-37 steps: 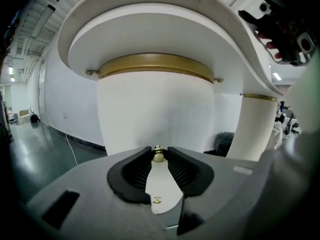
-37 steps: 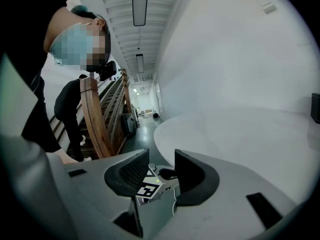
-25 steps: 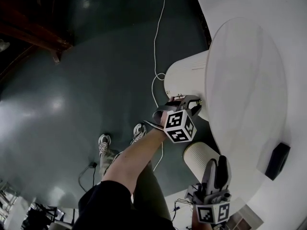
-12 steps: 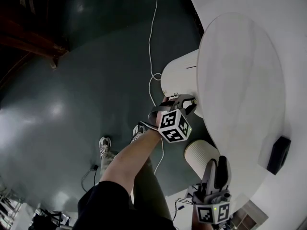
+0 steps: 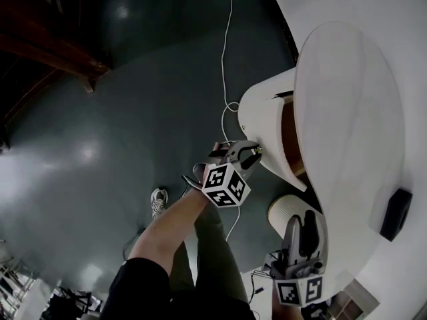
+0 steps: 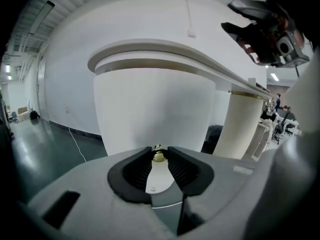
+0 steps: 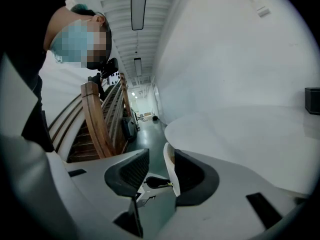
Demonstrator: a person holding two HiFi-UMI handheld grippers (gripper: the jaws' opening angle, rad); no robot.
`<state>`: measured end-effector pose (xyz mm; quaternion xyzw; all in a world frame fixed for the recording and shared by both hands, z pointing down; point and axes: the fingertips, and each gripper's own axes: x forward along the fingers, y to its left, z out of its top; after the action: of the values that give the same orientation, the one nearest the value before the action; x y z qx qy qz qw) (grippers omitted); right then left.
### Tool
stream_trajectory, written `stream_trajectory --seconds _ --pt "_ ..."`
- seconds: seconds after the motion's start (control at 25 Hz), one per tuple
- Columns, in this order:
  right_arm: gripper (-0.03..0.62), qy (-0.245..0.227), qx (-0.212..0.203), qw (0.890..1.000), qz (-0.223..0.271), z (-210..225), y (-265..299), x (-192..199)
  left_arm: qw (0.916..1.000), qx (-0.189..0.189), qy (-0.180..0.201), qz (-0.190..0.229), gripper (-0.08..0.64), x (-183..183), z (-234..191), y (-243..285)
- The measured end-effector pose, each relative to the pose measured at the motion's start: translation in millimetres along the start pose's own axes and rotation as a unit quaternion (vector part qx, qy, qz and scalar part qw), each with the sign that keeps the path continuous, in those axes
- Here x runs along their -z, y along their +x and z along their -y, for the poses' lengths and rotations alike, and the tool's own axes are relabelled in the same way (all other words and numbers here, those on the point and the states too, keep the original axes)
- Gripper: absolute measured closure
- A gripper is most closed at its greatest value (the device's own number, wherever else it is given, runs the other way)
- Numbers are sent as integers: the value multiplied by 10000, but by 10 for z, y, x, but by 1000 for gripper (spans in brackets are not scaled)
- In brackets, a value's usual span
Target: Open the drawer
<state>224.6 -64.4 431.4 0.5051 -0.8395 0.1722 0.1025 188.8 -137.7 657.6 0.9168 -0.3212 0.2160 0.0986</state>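
Glossy dark green floor (image 5: pixel 100 145), wooden staircase (image 7: pixel 97 124), white oval-topped table (image 5: pixel 347 112). Curved white drawer (image 5: pixel 263 122), partly out, lay ahead of the left gripper (image 5: pixel 252 153), jaws clamped on its brass knob (image 6: pixel 159 155); right gripper (image 5: pixel 301 227) jaws stood apart.

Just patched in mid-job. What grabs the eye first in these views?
The left gripper is clamped on the small brass knob of the curved white drawer, which stands partly out from under the round table top, its wooden inside showing. Low at the right of the head view, the right gripper has its jaws apart, gripping nothing, beside a ribbed column.
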Motion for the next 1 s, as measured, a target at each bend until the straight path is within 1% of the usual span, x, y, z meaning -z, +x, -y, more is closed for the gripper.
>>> stream_trajectory --seconds 0.12,0.28,0.6,1.0 --pt "431 10 -79 10000 23 -183 -40 21 10000 -4 -12 -91 457 109 26 -187" --pt "431 85 -51 9999 69 -450 -140 101 9997 21 15 -234 457 273 42 -427" --pt "431 222 176 9994 207 -804 -442 258 9986 94 88 -510 457 514 80 -768" --pt "431 380 495 9975 321 -1115 -803 407 9970 135 123 -748 457 723 121 -1095"
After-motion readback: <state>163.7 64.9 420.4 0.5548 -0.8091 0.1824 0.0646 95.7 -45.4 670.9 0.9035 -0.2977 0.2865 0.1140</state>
